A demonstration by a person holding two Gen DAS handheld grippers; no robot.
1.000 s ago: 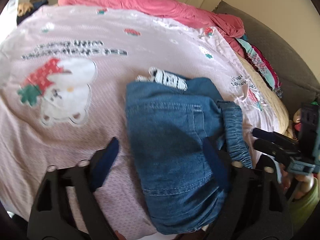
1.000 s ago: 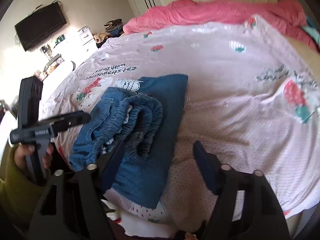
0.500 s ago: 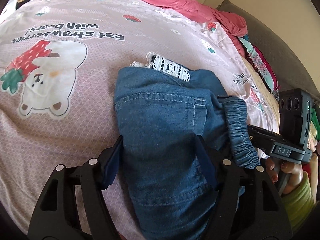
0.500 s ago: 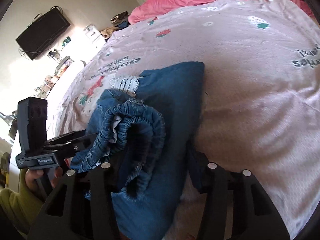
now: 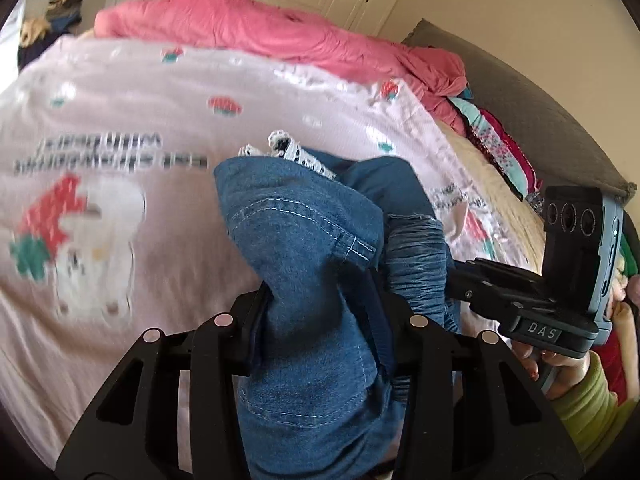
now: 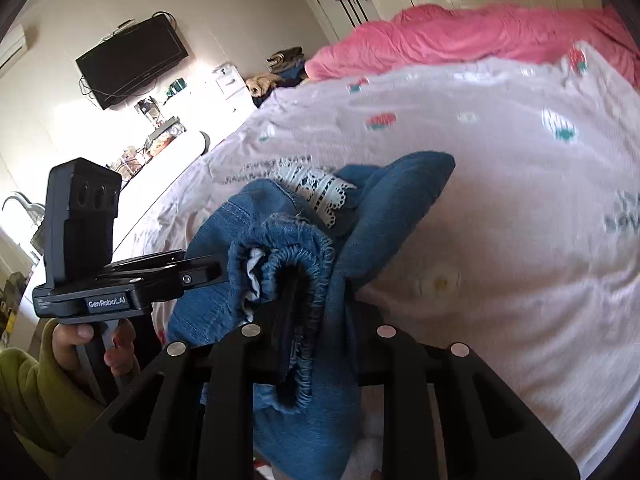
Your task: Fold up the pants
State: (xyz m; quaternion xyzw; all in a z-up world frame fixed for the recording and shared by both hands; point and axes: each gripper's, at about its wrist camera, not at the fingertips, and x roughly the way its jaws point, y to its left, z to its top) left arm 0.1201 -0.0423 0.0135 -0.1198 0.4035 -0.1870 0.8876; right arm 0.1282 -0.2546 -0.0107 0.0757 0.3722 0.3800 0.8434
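The pants [image 5: 304, 264], folded blue denim with a lace trim at 12 o'clock, sit bunched on the pink printed bedspread [image 5: 120, 112]. The left gripper [image 5: 316, 312] has just been closing and pinches a thick denim fold rising toward 12 o'clock. The right gripper [image 6: 316, 304], also just closing, clamps the gathered elastic waistband [image 6: 296, 252], with the left one at its 9 o'clock.

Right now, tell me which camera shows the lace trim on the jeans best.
The right wrist view: the white lace trim lies unfolded on the jeans, its openwork pattern legible. The left wrist view shows only a blurred, narrow strip of it beyond the denim bunched in front.
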